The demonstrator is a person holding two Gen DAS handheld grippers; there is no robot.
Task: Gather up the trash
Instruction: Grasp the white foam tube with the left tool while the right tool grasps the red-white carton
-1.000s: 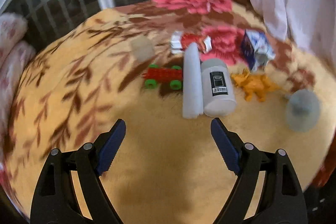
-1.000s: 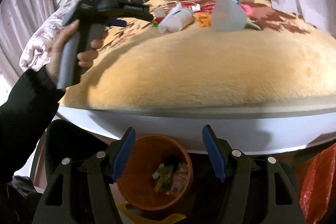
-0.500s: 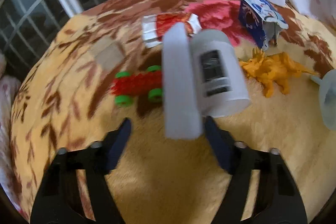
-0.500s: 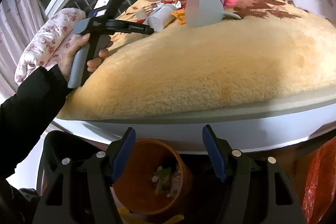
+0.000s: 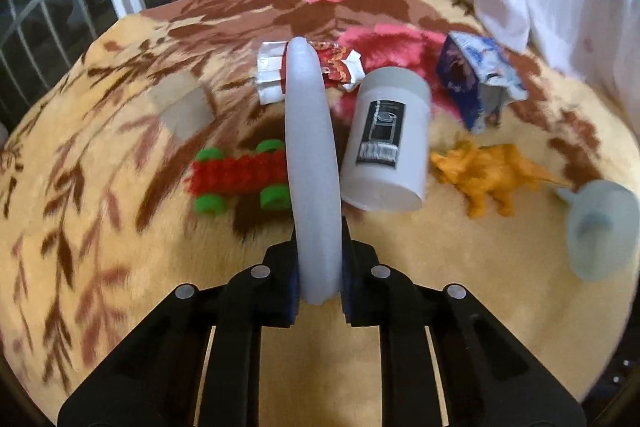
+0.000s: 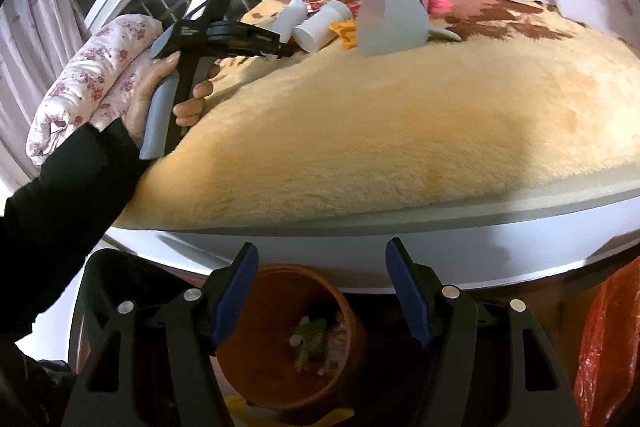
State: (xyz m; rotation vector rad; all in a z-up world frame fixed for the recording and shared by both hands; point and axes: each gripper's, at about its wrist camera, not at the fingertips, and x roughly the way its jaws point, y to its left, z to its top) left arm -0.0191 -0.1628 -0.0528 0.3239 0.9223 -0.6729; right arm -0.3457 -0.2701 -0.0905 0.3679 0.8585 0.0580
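Left gripper (image 5: 319, 291): jaws have just been closing and now clamp the near end of a white foam strip (image 5: 312, 163), which runs away from the camera over the blanket (image 5: 120, 227) on the bed. Just right of the strip lies a white cylindrical container (image 5: 386, 143); just left, a red toy car with green wheels (image 5: 240, 179). A red-and-silver wrapper (image 5: 340, 67) lies behind the strip's far end. A blue carton (image 5: 476, 75), an orange toy dinosaur (image 5: 492, 175) and a pale funnel (image 5: 600, 227) lie further right. Right gripper (image 6: 322, 291): jaws apart, nothing between them, held above an orange bin (image 6: 256, 367) containing scraps beside the bed.
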